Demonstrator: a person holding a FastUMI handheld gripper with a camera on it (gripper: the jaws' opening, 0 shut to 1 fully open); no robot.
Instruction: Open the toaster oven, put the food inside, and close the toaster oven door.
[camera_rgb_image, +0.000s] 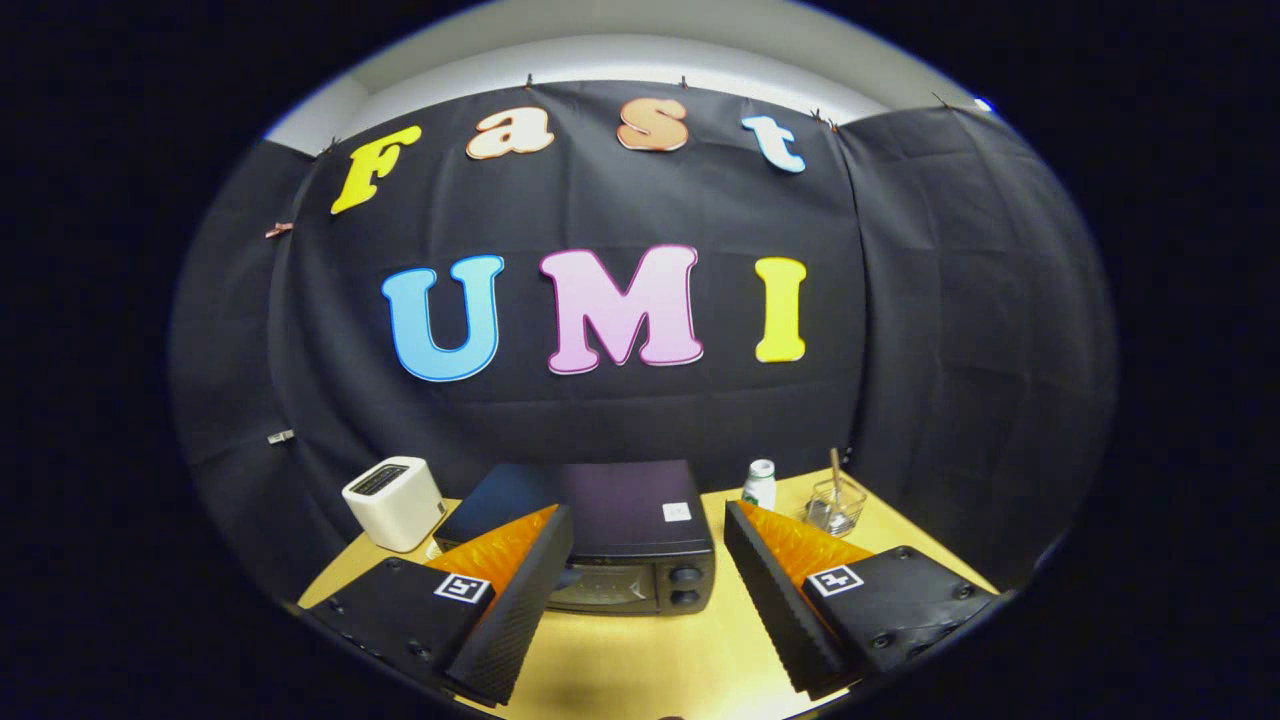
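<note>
A black toaster oven stands on the wooden table against the booth's cloth wall, just beyond my fingers. Its glass door faces me and looks closed, with two round knobs at its right side. My gripper is open, held above the table in front of the oven, with a wide gap and nothing between the fingers. The left finger covers the oven's front left corner.
A white pop-up toaster sits left of the oven. To the oven's right stand a small white bottle with a green label and a clear glass holder with a stick in it. Bare tabletop lies between the fingers.
</note>
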